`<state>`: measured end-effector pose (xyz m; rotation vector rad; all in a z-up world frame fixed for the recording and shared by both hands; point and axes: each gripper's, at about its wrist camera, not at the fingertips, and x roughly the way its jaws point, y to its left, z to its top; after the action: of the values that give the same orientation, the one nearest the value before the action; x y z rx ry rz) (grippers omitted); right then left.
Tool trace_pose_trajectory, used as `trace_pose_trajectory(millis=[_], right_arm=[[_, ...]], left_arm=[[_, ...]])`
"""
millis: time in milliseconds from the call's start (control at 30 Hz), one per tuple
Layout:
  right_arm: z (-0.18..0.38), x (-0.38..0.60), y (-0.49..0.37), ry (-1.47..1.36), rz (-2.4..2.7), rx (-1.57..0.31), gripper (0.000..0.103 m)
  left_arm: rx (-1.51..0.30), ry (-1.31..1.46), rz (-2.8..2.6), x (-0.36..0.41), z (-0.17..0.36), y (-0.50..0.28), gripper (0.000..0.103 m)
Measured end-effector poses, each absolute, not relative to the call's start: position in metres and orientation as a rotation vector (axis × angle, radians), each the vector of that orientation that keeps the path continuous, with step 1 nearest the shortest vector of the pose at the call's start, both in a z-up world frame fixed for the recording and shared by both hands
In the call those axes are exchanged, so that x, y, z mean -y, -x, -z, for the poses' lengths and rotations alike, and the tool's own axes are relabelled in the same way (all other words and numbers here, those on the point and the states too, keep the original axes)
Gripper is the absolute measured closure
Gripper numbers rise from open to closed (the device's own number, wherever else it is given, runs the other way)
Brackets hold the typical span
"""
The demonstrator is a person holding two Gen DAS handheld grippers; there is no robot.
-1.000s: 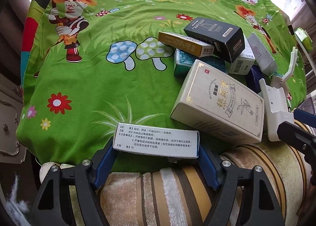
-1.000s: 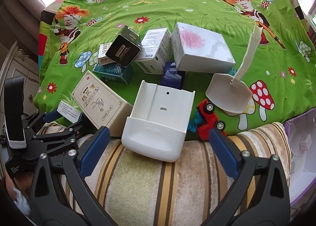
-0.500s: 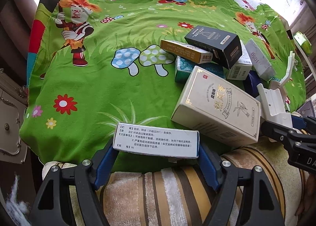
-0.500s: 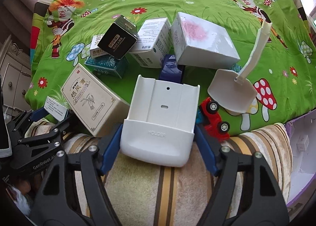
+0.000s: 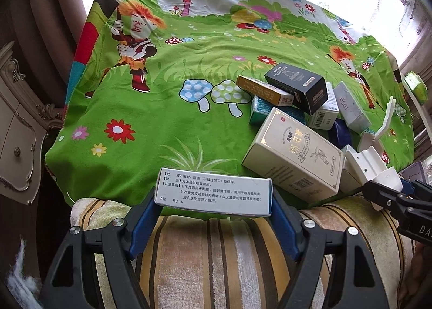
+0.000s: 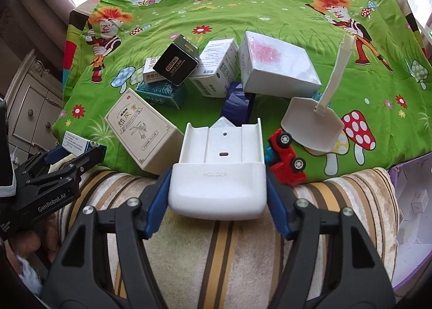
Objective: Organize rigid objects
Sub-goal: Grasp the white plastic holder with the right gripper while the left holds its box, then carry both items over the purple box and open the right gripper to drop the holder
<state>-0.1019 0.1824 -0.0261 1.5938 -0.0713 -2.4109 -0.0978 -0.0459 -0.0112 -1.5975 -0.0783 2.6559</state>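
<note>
Cloth [image 5: 167, 125] of bright green, printed with mushrooms and cartoon figures, covered the surface in the left wrist view, with a striped plush edge [image 5: 216, 249] along the bottom and a carved pale cabinet [image 5: 19, 130] at the left edge. At lower centre the left gripper [image 5: 213, 209] stood partly open, its blue pads pressed on both ends of a small white medicine box [image 5: 213, 194]. A heap of cartons lay right of centre, a cream box [image 5: 294, 155] nearest.

From the right wrist view the same cloth [image 6: 270, 20] filled the upper frame, bright window light behind it. The right gripper [image 6: 216, 201], at lower centre, clamped a white plastic holder [image 6: 217, 179] between its pads. A red toy car [image 6: 286, 157] lay just right of it, a white scoop [image 6: 313, 125] beyond.
</note>
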Motion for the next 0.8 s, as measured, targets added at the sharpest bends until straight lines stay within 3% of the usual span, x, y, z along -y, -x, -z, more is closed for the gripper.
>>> trace_pose_trajectory(millis=[433, 800], right_arm=[[0.004, -0.224, 0.062, -1.458, 2.483, 0.086, 0.034], [0.0, -0.299, 0.025, -1.439, 2.554, 0.226, 0.034]], left_arm=[[0.102, 1.436, -2.707, 0.022, -0.018, 0.057, 0.026], [0.016, 1.329, -2.605, -0.047, -0.034, 0.04, 0.026]])
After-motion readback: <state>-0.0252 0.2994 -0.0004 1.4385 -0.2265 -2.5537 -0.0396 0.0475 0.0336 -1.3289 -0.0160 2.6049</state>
